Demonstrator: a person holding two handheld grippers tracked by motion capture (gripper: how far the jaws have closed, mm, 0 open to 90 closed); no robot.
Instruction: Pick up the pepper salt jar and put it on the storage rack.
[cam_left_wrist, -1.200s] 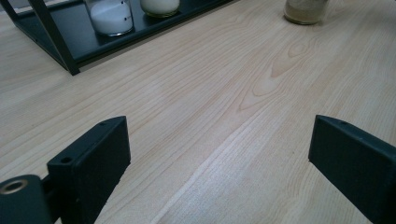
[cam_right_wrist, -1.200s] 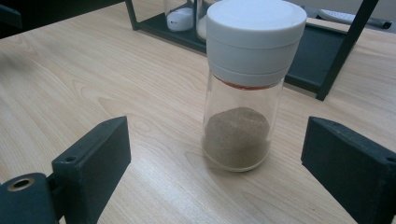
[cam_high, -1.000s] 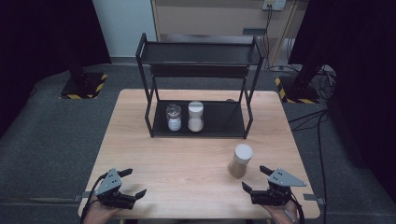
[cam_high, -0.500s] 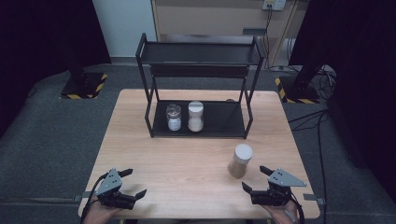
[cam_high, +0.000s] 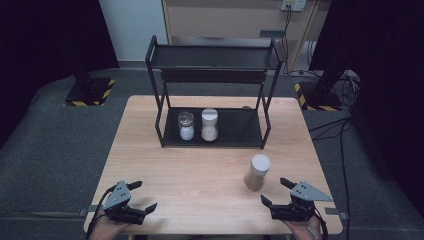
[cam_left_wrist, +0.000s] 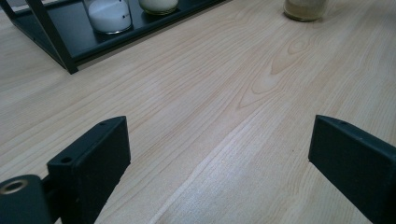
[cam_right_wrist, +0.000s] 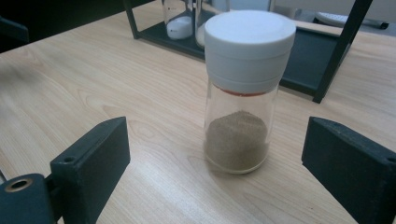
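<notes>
The brown spice jar (cam_high: 257, 171) stands alone in front of the rack (cam_high: 212, 95). The right gripper (cam_high: 281, 195), wide open and empty, should surround the glass below the lid, then close gently.

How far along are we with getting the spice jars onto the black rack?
Two jars already stand on the rack's lower shelf. The third jar, part full of brown powder, stands upright on the table in front of the right gripper, whose fingers are open and apart from it. The left gripper is open over bare wood. Grasping that jar and shelving it looks left.
</notes>
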